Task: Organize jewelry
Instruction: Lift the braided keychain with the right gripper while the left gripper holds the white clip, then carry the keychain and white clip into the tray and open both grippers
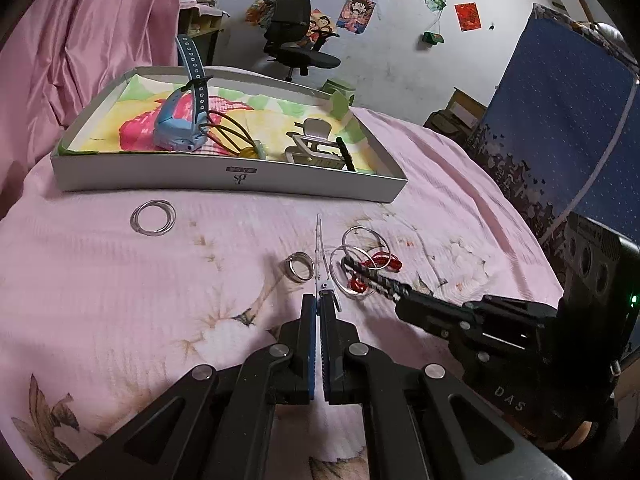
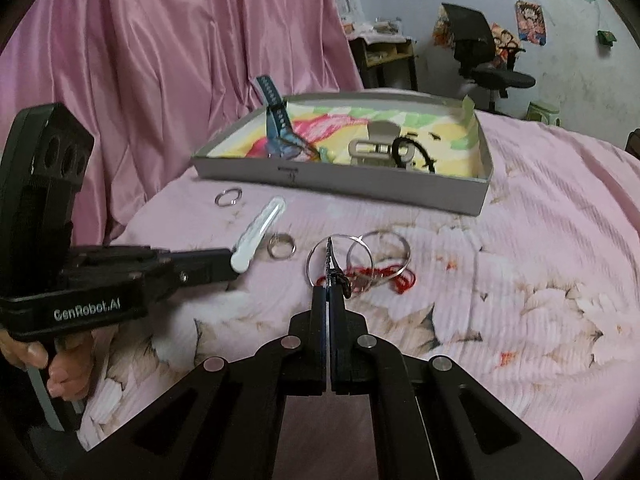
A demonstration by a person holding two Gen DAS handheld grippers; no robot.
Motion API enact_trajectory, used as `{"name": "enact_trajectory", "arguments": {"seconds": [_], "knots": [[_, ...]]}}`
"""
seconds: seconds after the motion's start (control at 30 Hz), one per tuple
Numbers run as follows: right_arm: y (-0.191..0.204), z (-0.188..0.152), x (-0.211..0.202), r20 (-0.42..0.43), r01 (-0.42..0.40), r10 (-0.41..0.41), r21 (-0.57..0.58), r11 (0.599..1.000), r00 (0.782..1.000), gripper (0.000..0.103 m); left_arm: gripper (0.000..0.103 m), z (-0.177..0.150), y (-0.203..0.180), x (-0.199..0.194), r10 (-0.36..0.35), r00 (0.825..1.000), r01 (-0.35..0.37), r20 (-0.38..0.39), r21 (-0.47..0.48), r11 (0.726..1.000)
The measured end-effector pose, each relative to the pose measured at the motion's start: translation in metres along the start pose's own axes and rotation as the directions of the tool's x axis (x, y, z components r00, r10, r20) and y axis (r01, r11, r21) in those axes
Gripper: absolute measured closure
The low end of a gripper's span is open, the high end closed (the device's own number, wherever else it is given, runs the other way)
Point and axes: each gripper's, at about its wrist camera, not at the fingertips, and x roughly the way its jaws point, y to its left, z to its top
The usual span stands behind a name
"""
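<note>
My left gripper (image 1: 319,300) is shut on the wide end of a long white hair clip (image 1: 319,248), seen edge-on here. The right wrist view shows that gripper (image 2: 232,264) and the clip (image 2: 256,236) from the side. My right gripper (image 2: 329,292) is shut on a thin black-and-white patterned clip (image 2: 330,260), whose tip reaches over thin silver bangles (image 2: 378,256) tangled with red thread (image 2: 400,276). From the left wrist view the right gripper (image 1: 402,298) and its clip (image 1: 372,280) come in from the right. A silver band ring (image 1: 301,267) lies between the two clips.
A shallow grey box (image 1: 224,182) at the back of the pink bedspread holds a blue watch (image 1: 176,128), a beige claw clip (image 1: 312,140) and hair ties (image 1: 236,136). Linked silver rings (image 1: 154,218) lie near its front left. A pink curtain (image 2: 160,60) hangs behind, on the left.
</note>
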Motion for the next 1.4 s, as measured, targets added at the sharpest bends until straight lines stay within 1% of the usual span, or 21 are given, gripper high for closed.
{"name": "enact_trajectory", "arguments": {"seconds": [0.1,0.23,0.37,0.47,0.57,0.7,0.77,0.83,0.93,1.0,1.07,1.17,1.23,1.4], "knots": [[0.001,-0.002,-0.001,-0.025,0.011,-0.011,-0.006,1.0,1.0,0.101,0.1,0.0,-0.001,-0.002,-0.001,1.0,0.001,0.006,0.001,1.0],[0.001,-0.003,-0.008,-0.014,0.012,-0.013,-0.005,1.0,1.0,0.101,0.1,0.002,0.001,-0.006,-0.002,0.999,0.003,0.033,-0.009,1.0],[0.002,0.0,-0.017,0.025,0.01,-0.01,-0.011,1.0,1.0,0.101,0.1,0.005,0.005,-0.009,0.003,0.998,-0.001,0.067,-0.029,1.0],[0.002,0.002,-0.023,0.056,0.013,-0.012,-0.013,1.0,0.998,0.101,0.1,0.01,0.008,-0.01,0.023,0.995,-0.02,0.093,-0.036,0.999],[0.0,0.005,-0.032,0.106,0.015,-0.014,-0.006,1.0,0.994,0.101,0.1,0.019,0.011,-0.01,0.034,0.992,-0.029,0.123,-0.044,0.999],[-0.005,0.011,-0.041,0.205,0.039,-0.041,0.014,0.999,0.978,0.101,0.1,0.037,0.019,-0.01,0.058,0.982,-0.048,0.178,-0.057,0.997],[-0.006,0.016,-0.041,0.24,0.052,-0.056,0.021,0.998,0.969,0.101,0.1,0.047,0.021,-0.007,0.068,0.978,-0.06,0.195,-0.05,0.997],[-0.004,0.025,-0.039,0.277,0.073,-0.073,0.012,0.997,0.958,0.101,0.1,0.057,0.023,-0.003,0.074,0.977,-0.065,0.202,-0.051,0.997],[0.002,0.039,-0.032,0.31,0.081,-0.073,-0.015,0.997,0.948,0.101,0.1,0.071,0.028,0.004,0.084,0.975,-0.077,0.206,-0.044,0.996],[0.006,0.054,-0.02,0.317,0.076,-0.062,-0.03,0.997,0.946,0.101,0.1,0.075,0.033,0.008,0.096,0.975,-0.088,0.2,-0.044,0.995],[0.008,0.067,-0.009,0.323,0.082,-0.067,-0.033,0.996,0.944,0.101,0.1,0.081,0.043,0.013,0.096,0.978,-0.085,0.187,-0.064,0.994],[0.004,0.085,0.007,0.32,0.074,-0.068,-0.008,0.997,0.945,0.101,0.1,0.091,0.055,0.023,0.105,0.98,-0.091,0.168,-0.087,0.992],[0.001,0.091,0.019,0.304,0.07,-0.068,0.002,0.998,0.95,0.101,0.1,0.097,0.06,0.03,0.111,0.981,-0.097,0.157,-0.096,0.991],[-0.001,0.097,0.047,0.25,0.031,-0.031,0.002,1.0,0.968,0.101,0.1,0.103,0.069,0.043,0.123,0.985,-0.109,0.124,-0.112,0.988]]}}
